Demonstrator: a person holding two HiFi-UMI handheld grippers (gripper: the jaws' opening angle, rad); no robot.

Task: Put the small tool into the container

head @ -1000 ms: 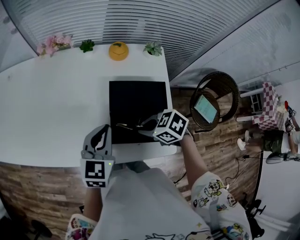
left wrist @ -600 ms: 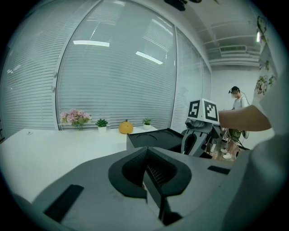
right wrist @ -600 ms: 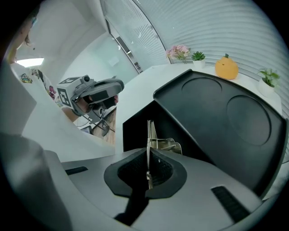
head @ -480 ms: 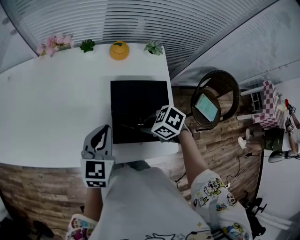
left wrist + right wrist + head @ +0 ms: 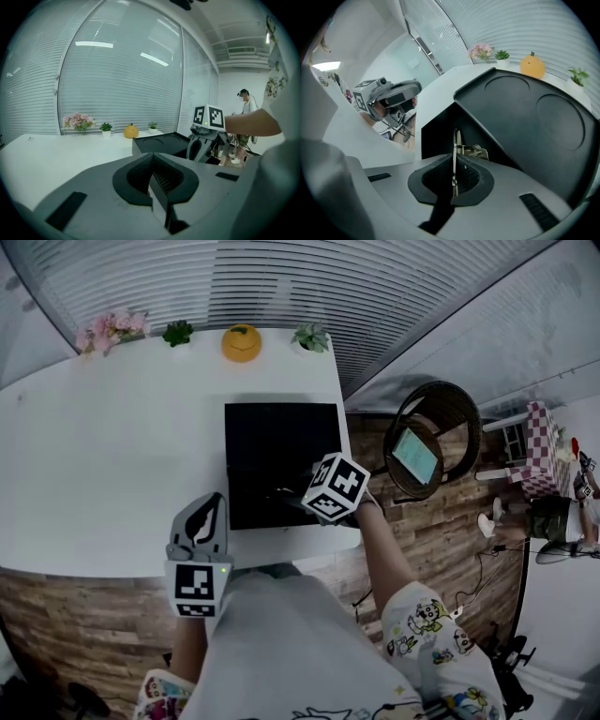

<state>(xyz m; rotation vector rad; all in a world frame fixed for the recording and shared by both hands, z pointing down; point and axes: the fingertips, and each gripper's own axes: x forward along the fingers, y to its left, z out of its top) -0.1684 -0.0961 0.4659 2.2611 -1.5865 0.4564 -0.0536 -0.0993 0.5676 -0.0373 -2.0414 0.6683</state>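
A black container (image 5: pixel 281 442) sits on the white table (image 5: pixel 112 465), its top showing two round recesses (image 5: pixel 511 89). My right gripper (image 5: pixel 289 495) is over the container's near edge, shut on a thin metal tool (image 5: pixel 455 143) that stands up between the jaws, with a small bent clip part beside it. In the head view the tool (image 5: pixel 280 491) is a faint sliver against the black. My left gripper (image 5: pixel 208 512) hovers at the table's front edge, left of the container, shut with nothing seen in it (image 5: pixel 152 176). The right gripper (image 5: pixel 202 140) appears in the left gripper view.
Pink flowers (image 5: pixel 112 329), two small potted plants (image 5: pixel 176 332) and an orange pumpkin ornament (image 5: pixel 241 341) line the table's far edge by the blinds. A wicker chair (image 5: pixel 427 442) holding a tablet stands right of the table. A person (image 5: pixel 243 101) stands in the background.
The right gripper has shifted slightly up and to the left with the tool, over the container's near edge. The left gripper has stayed put.
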